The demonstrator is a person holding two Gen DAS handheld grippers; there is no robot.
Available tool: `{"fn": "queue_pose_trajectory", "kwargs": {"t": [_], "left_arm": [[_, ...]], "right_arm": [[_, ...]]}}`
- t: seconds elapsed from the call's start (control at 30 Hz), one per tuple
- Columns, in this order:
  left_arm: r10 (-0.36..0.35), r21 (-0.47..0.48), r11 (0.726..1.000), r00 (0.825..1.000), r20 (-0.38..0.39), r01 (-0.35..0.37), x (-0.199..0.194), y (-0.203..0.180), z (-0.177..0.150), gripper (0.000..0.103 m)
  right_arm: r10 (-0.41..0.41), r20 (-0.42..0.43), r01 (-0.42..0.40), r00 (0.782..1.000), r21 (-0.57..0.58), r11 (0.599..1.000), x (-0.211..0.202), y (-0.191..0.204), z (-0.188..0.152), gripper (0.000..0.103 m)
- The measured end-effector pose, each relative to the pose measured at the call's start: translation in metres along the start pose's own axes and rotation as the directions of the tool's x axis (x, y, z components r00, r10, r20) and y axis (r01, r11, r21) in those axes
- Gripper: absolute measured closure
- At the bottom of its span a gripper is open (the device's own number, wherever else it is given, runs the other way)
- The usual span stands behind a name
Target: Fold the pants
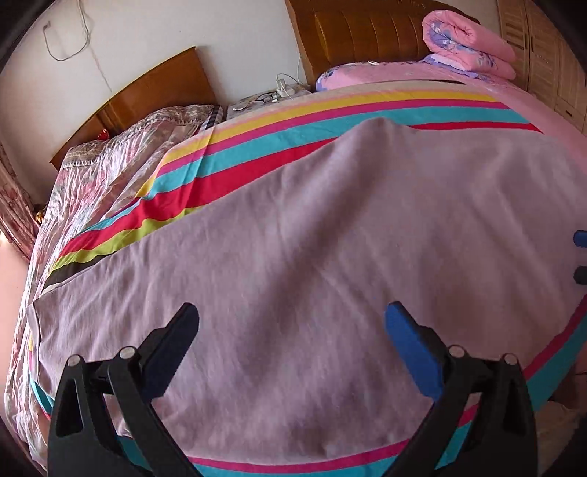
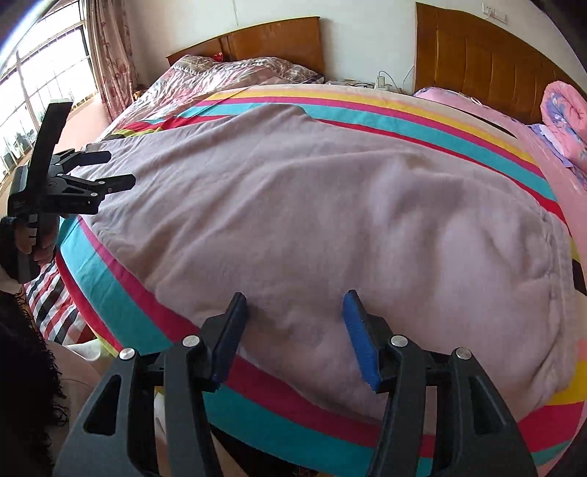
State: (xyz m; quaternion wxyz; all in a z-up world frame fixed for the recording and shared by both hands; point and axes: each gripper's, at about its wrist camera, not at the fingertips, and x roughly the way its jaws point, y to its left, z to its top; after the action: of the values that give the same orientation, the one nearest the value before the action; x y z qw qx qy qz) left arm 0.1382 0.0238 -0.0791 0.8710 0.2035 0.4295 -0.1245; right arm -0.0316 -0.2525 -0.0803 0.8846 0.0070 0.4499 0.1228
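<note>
Mauve-grey pants [image 1: 312, 238] lie spread flat on a bed with a rainbow-striped cover [image 1: 205, 172]. In the right wrist view the pants [image 2: 312, 205] run from the waistband at the right to the leg ends at the left. My left gripper [image 1: 291, 321] is open and empty just above the leg part of the pants; it also shows in the right wrist view [image 2: 117, 170] at the left over the leg ends. My right gripper [image 2: 295, 308] is open and empty over the near edge of the pants; its fingertips [image 1: 579, 238] show at the right edge of the left wrist view.
A folded pink floral quilt [image 1: 469, 40] lies at the head of the bed by a wooden headboard [image 1: 359, 33]. A second bed with a shiny patterned cover [image 1: 110, 165] stands beside it. A nightstand with cables [image 1: 271, 97] sits between them. A window [image 2: 40, 84] is at the left.
</note>
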Motion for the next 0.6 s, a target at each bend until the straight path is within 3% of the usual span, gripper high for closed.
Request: {"fn": "queue_pose_trajectory", "kwargs": {"t": [0.13, 0.23, 0.33, 0.43, 0.5, 0.6], "left_arm": [[-0.032, -0.064, 0.997, 0.999, -0.032, 0.03, 0.013, 0.004, -0.004, 0.001], [0.002, -0.081, 0.997, 0.999, -0.036, -0.004, 0.003, 0.006, 0.001, 0.001], [-0.032, -0.044, 0.999, 0.999, 0.017, 0.033, -0.013, -0.011, 0.01, 0.001], [-0.029, 0.036, 0.999, 1.0, -0.008, 0.029, -0.006, -0.036, 0.013, 0.001], [-0.02, 0.067, 0.997, 0.999, -0.043, 0.023, 0.002, -0.048, 0.011, 0.001], [-0.023, 0.081, 0.996, 0.999, -0.027, 0.025, -0.005, -0.052, 0.022, 0.001]], "right_arm": [[0.039, 0.009, -0.039, 0.999, 0.024, 0.999, -0.017, -0.016, -0.019, 0.048], [-0.035, 0.06, 0.034, 0.998, 0.019, 0.999, -0.037, -0.025, -0.023, 0.045], [-0.106, 0.159, 0.083, 0.982, 0.147, 0.986, -0.055, -0.056, -0.026, 0.043], [-0.204, 0.061, 0.194, 0.977, 0.139, 0.971, -0.041, -0.073, -0.038, 0.045], [-0.162, 0.068, 0.15, 0.984, 0.147, 0.978, -0.043, -0.078, -0.048, 0.045], [-0.124, 0.056, 0.114, 0.991, 0.153, 0.982, -0.052, -0.084, -0.05, 0.045]]}}
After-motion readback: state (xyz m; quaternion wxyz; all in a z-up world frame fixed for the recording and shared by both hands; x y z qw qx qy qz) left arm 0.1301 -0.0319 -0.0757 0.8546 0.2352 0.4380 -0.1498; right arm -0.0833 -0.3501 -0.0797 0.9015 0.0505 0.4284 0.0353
